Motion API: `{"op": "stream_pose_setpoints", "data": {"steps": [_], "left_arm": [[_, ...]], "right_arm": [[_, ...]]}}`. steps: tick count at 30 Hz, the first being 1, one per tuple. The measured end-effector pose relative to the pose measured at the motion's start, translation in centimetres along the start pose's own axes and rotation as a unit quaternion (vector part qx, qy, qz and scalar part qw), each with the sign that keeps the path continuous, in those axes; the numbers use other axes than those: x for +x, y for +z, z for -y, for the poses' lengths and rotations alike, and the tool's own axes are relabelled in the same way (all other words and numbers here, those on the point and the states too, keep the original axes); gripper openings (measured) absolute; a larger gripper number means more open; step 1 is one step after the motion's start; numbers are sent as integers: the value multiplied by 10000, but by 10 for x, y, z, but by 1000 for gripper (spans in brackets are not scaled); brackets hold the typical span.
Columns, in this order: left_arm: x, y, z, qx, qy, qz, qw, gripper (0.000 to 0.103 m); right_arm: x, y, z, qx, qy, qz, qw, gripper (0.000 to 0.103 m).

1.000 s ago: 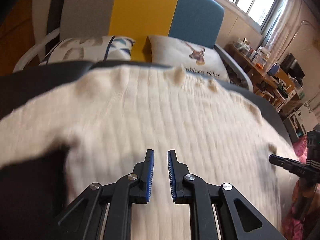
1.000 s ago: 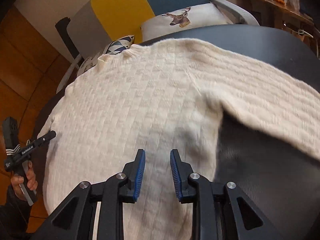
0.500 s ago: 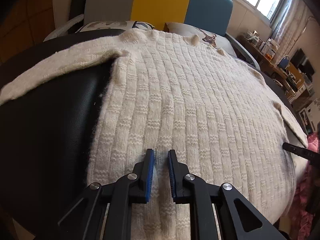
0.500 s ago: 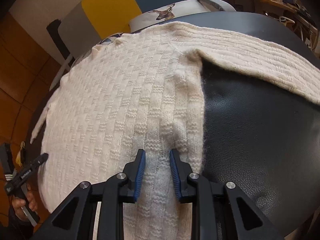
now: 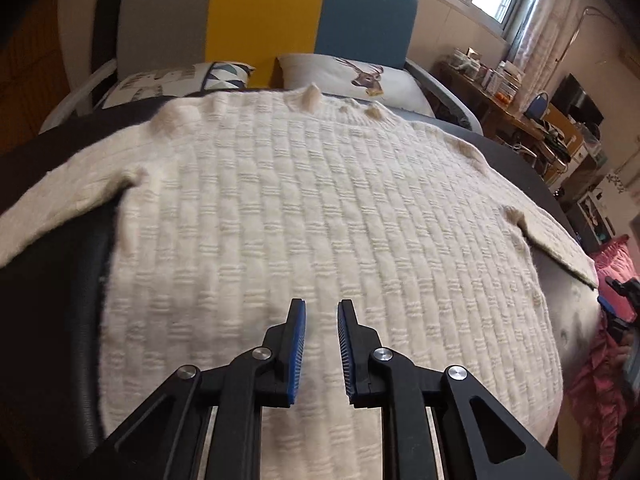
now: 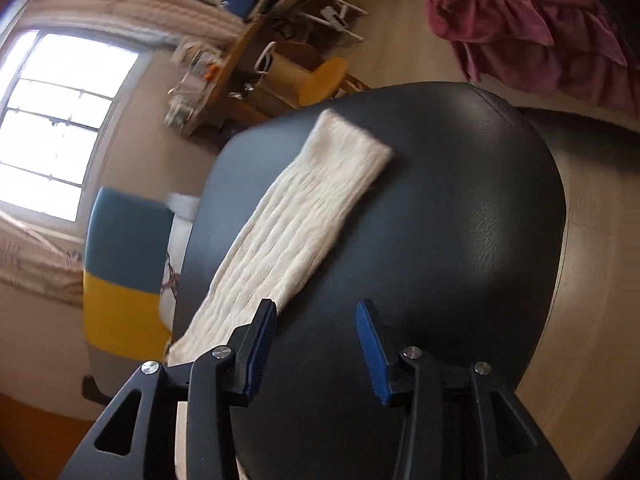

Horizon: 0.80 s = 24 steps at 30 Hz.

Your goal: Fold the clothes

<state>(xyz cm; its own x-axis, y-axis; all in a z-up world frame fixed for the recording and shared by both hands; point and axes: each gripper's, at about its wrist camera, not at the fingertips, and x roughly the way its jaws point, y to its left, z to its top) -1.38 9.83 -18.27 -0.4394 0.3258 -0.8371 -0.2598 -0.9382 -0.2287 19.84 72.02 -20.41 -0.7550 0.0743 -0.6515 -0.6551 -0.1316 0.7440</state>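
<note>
Cream knit fills the left wrist view: we see the sweater (image 5: 320,216) spread flat on the dark table (image 5: 52,320), collar toward the upper centre of the frame. Our left gripper (image 5: 321,320) hangs over its lower hem, fingers opening slightly with a narrow gap, apparently pinching nothing. Our right gripper (image 6: 316,320) has its fingers opening, nothing between them, over bare table beside the sleeve (image 6: 304,232), which stretches toward the upper middle.
</note>
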Motion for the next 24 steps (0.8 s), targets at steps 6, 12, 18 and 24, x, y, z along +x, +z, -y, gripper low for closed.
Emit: {"op": "stream_pose_setpoints", "data": {"steps": [6,12,18,24], "left_arm": [[28,2,38,244,-99,-302,9992,17],[39,5,38,264,-111,-446,9986,17],[41,9,38,363,-213,-514,9978,20],[39,9,37,367,-255,-557,9974,21]], "right_arm": [[28,24,16,740,551,347,9951,40],[47,32,3,452,576,446,9963,40],[45,38,-8,-119,-58,501,9987,14],[48,39,-19,-688,-553,561,9945,6]]}}
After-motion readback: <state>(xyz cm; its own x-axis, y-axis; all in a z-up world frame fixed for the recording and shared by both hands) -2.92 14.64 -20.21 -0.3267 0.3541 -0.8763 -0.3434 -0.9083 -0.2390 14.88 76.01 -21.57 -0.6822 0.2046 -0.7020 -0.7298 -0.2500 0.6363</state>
